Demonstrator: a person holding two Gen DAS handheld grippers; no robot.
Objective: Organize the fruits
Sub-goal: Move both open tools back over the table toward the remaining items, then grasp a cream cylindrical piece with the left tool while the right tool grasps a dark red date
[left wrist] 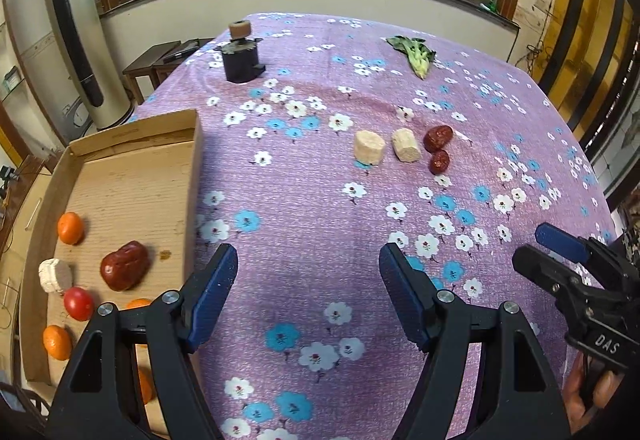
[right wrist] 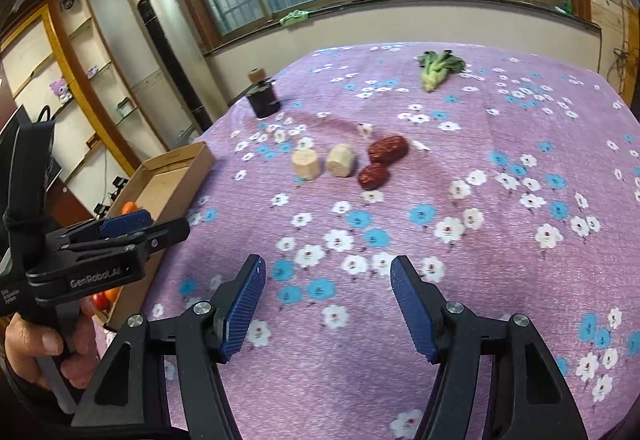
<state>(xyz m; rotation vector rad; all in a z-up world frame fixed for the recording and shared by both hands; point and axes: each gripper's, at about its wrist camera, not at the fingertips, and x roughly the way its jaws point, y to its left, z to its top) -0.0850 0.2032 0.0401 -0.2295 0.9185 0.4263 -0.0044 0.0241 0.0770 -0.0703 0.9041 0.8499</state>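
Observation:
A cardboard box at the table's left holds oranges, a big red date, a red tomato and a pale cylinder. On the purple flowered cloth lie two pale cylinders and two red dates. They also show in the right wrist view: cylinders, dates. My left gripper is open and empty over the cloth beside the box. My right gripper is open and empty, well short of the dates.
A dark jar with a cork top stands at the far left of the table. A green leafy vegetable lies at the far side. The box is left of the right gripper. The table edge runs along the right.

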